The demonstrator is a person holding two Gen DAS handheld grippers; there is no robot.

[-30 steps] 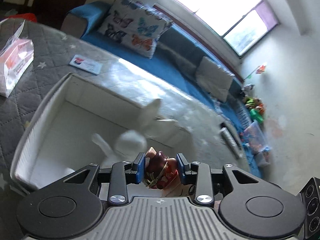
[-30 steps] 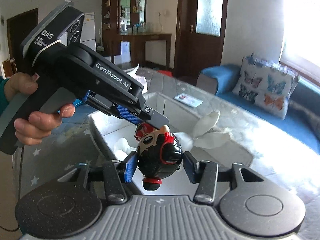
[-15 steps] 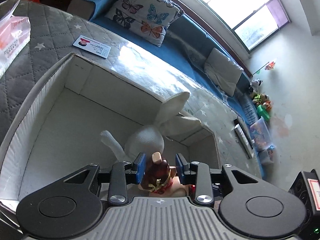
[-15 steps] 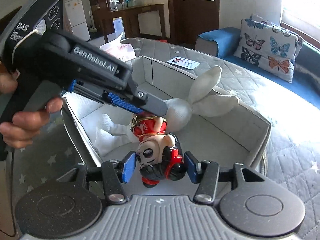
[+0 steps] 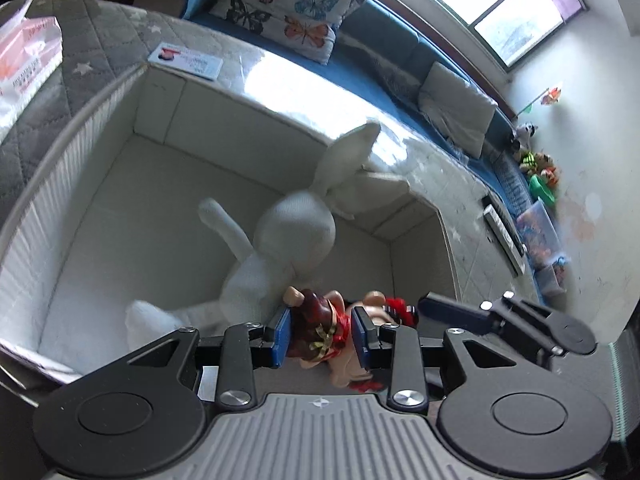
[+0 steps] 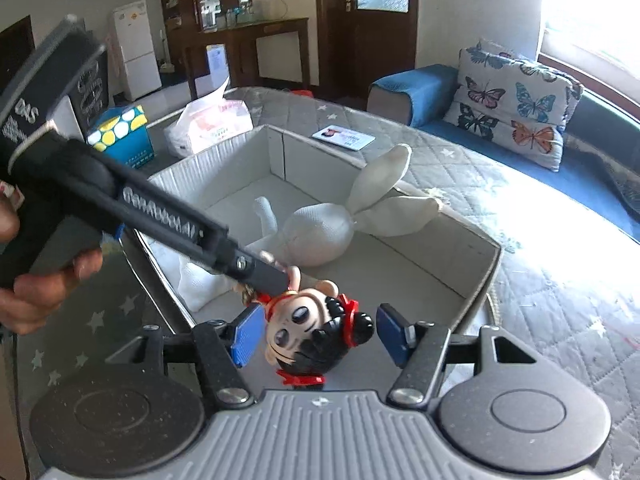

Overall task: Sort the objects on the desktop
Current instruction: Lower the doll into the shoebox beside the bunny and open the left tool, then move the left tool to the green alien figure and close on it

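A doll figurine (image 6: 310,330) with black hair, red bows and a red-brown body (image 5: 320,330) hangs over the near end of a white fabric storage box (image 6: 476,270). My left gripper (image 5: 320,334) is shut on the doll's body. My right gripper (image 6: 318,334) is open, its blue pads standing apart on either side of the doll's head. A white plush rabbit (image 6: 320,232) lies inside the box, its ears over the far rim; it also shows in the left wrist view (image 5: 292,236).
The box sits on a grey quilted tabletop (image 6: 540,280). A card (image 6: 344,136) lies beyond the box. A tissue pack (image 6: 212,124) and a blue patterned box (image 6: 120,136) stand at the back left. A blue sofa with butterfly cushions (image 6: 516,104) is behind.
My right gripper has opened and let go of the doll's head. Both grippers have lowered the doll into the near end of the box. The left gripper keeps its hold.
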